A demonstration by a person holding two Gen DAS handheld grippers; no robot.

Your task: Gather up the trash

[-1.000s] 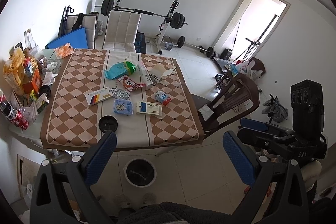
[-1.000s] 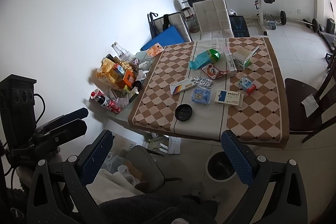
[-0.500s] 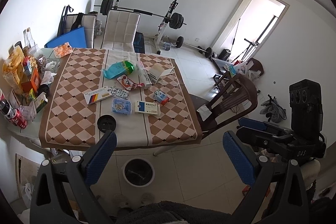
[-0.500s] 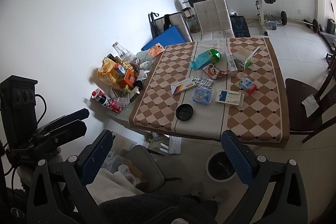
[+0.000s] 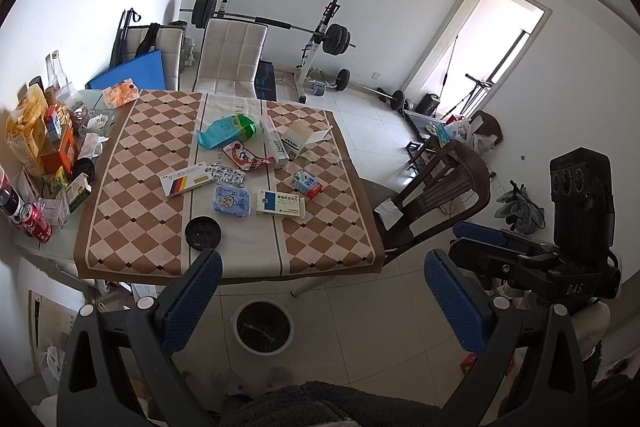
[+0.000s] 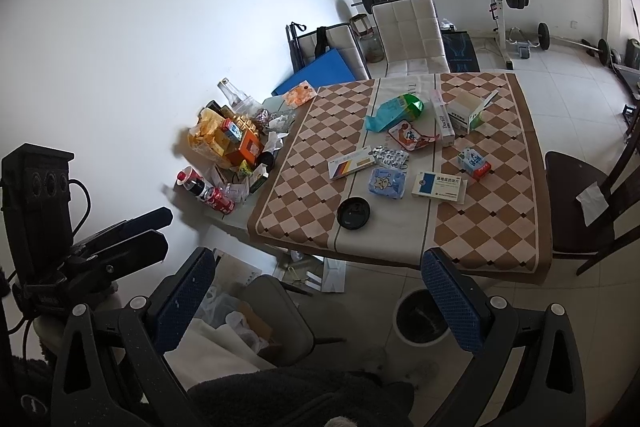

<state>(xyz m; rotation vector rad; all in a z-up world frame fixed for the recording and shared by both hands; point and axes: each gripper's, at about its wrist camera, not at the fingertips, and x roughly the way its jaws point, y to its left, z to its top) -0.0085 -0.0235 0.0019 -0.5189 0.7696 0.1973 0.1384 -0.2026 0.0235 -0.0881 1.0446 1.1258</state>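
Note:
Trash lies on a checked tablecloth (image 5: 132, 163): a black cup lid (image 5: 203, 233) (image 6: 353, 213), a blue tissue pack (image 5: 232, 201) (image 6: 386, 183), a white-blue medicine box (image 5: 281, 203) (image 6: 439, 187), a small milk carton (image 5: 306, 183), a teal bag (image 5: 226, 131) and a red wrapper (image 5: 242, 155). A white bin (image 5: 263, 325) (image 6: 420, 315) with a black liner stands on the floor below the table's near edge. My left gripper (image 5: 320, 295) is open, high above the floor short of the table. My right gripper (image 6: 316, 295) is open too, empty.
Snack boxes, cans and bottles (image 5: 36, 155) crowd the table's left end. A dark wooden chair (image 5: 436, 195) stands at the right side, a white chair (image 5: 232, 59) at the far end. A grey chair (image 6: 276, 315) with bags sits near the front left. Weight bench (image 5: 316, 35) behind.
Both views have drifted slightly, with the table sliding a little left and down in the left wrist view. Both grippers stay open and nothing on the table has moved.

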